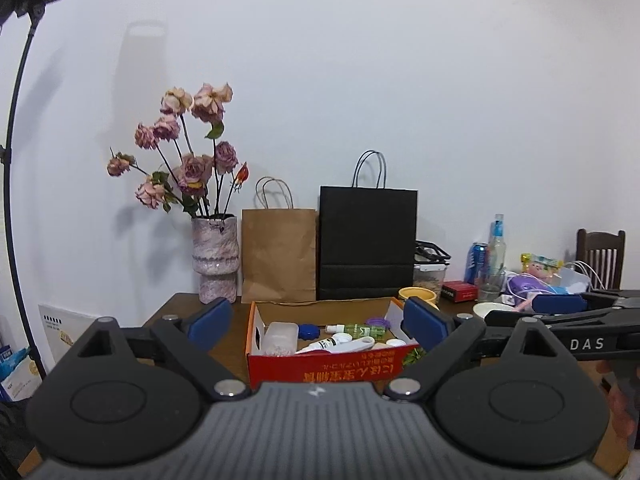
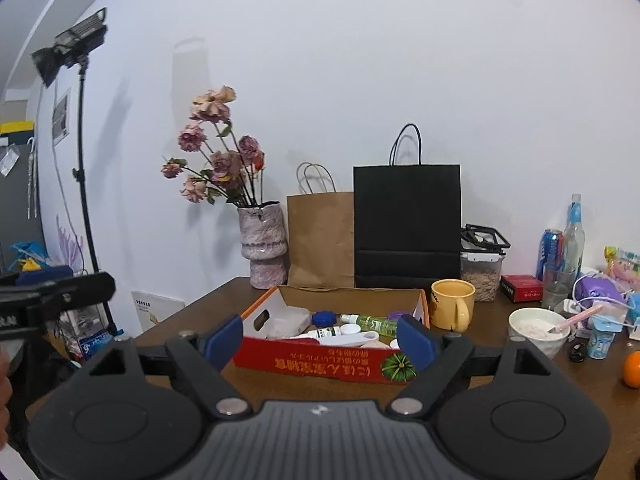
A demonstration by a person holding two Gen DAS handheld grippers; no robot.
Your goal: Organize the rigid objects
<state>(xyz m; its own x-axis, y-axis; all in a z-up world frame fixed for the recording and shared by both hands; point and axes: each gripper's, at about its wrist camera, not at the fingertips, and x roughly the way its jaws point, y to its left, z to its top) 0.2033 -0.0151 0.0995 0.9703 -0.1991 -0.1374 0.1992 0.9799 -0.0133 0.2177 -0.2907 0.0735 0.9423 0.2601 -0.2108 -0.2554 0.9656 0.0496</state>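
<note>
left wrist view: the left gripper [image 1: 320,322] is held with fingers spread, nothing between them; the cardboard box [image 1: 324,370] of small items is seen on the table [image 1: 176,306] ahead. right wrist view: the right gripper [image 2: 320,338] is likewise released, empty, before the same box, beside a yellow mug [image 2: 452,304].

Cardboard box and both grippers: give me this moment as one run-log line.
left gripper: open, empty | right gripper: open, empty | cardboard box: on table, small bottles inside, untouched
</note>
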